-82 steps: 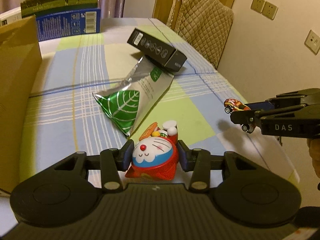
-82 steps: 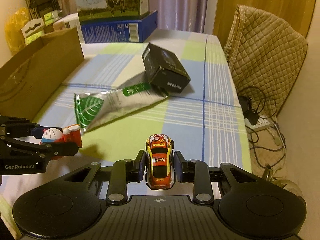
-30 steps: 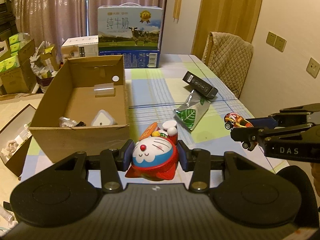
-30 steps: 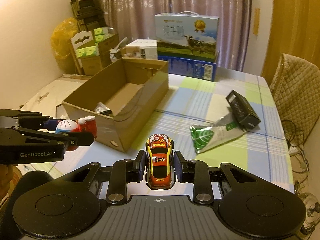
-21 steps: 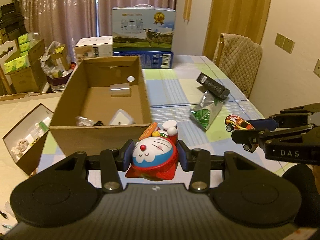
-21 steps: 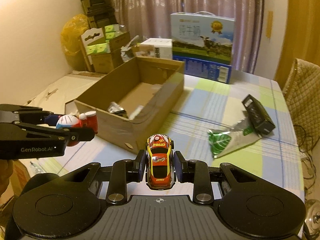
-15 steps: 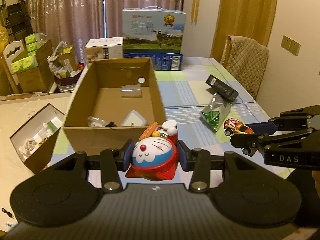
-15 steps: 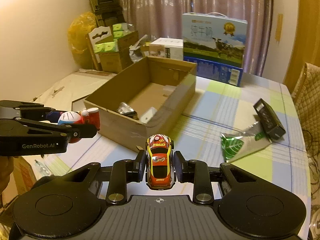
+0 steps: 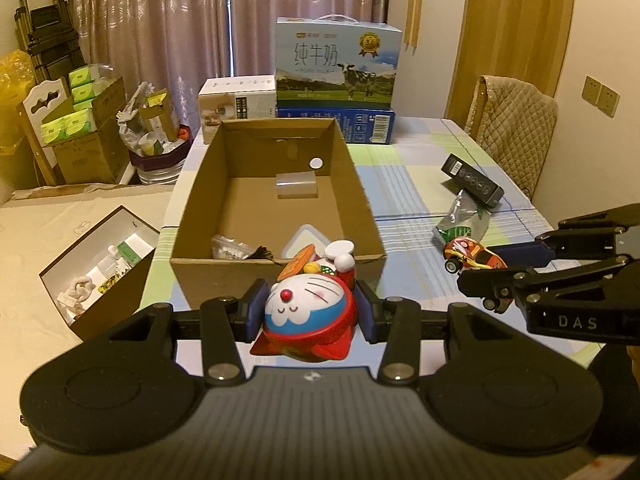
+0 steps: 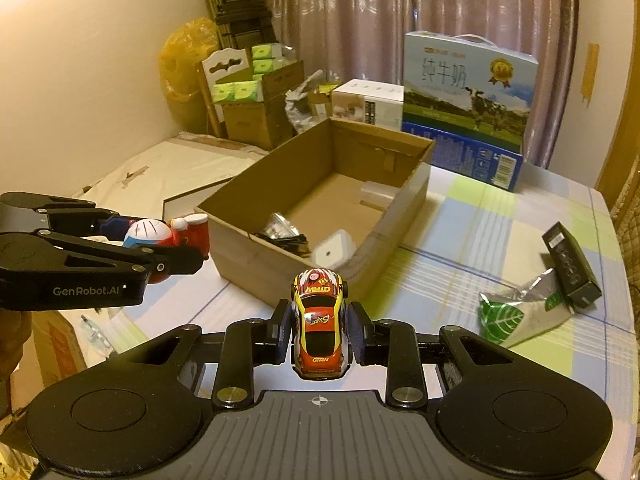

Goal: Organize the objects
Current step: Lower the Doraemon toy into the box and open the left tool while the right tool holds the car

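Observation:
My left gripper point(image 9: 310, 310) is shut on a blue-and-red cat figurine point(image 9: 308, 312), held in the air in front of the near wall of an open cardboard box point(image 9: 276, 276). My right gripper point(image 10: 319, 330) is shut on a small red-and-yellow toy car point(image 10: 319, 326), raised over the table to the right of the box point(image 10: 248, 256). Each view shows the other gripper too: the toy car point(image 9: 472, 256) at the right, the figurine point(image 10: 168, 234) at the left. A black box point(image 9: 472, 182) and a green-leaf silver pouch point(image 9: 460, 224) lie on the checked tablecloth.
Inside the cardboard box lie a white square item point(image 10: 334, 252), a small clear packet point(image 9: 232, 248) and a strip of tape. A milk carton case point(image 9: 336, 68) stands behind it. A quilted chair point(image 9: 516, 128) is at the right; an open box point(image 9: 100, 264) sits on the floor.
Both grippers have drawn back and swung left with their toys, so the cardboard box now sits straight ahead in the left wrist view. The grips are unchanged.

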`<state>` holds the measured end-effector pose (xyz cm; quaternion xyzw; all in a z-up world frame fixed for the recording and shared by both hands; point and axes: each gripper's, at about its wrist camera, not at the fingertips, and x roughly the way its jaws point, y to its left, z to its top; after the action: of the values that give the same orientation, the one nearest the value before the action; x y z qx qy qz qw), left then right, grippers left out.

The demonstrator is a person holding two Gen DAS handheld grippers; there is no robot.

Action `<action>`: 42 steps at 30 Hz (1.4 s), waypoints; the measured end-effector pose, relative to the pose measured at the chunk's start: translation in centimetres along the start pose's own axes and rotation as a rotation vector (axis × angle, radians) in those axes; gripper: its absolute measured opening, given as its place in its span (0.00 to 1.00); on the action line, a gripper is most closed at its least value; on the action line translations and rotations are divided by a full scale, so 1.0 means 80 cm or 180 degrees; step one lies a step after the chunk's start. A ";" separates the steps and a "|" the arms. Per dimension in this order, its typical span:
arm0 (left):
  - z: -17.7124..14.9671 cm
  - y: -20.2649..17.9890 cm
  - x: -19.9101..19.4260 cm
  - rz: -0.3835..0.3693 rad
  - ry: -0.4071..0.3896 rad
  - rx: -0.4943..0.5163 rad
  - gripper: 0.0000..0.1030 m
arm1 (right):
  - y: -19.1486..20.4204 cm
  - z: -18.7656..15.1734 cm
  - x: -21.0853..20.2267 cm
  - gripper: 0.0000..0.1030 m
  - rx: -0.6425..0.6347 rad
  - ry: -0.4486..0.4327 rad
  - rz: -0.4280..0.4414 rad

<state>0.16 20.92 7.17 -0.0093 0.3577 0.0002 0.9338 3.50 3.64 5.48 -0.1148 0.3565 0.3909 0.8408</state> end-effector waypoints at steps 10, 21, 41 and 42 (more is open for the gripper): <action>0.017 0.042 0.011 0.0079 0.0017 0.0004 0.39 | 0.009 0.029 0.031 0.26 0.0006 0.0014 0.0105; 0.059 0.077 0.062 0.0105 0.0094 0.0129 0.39 | 0.000 0.081 0.086 0.26 0.0069 0.0023 0.0163; 0.092 0.086 0.176 0.0079 0.0361 0.0441 0.39 | -0.044 0.107 0.174 0.26 0.0252 0.0176 0.0161; 0.092 0.086 0.180 0.0073 0.0371 0.0446 0.39 | -0.044 0.106 0.176 0.26 0.0256 0.0183 0.0160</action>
<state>15.76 27.80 2.93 0.0601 0.4108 -0.0147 0.9096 16.66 13.40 1.56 -0.0831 0.3987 0.3938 0.8240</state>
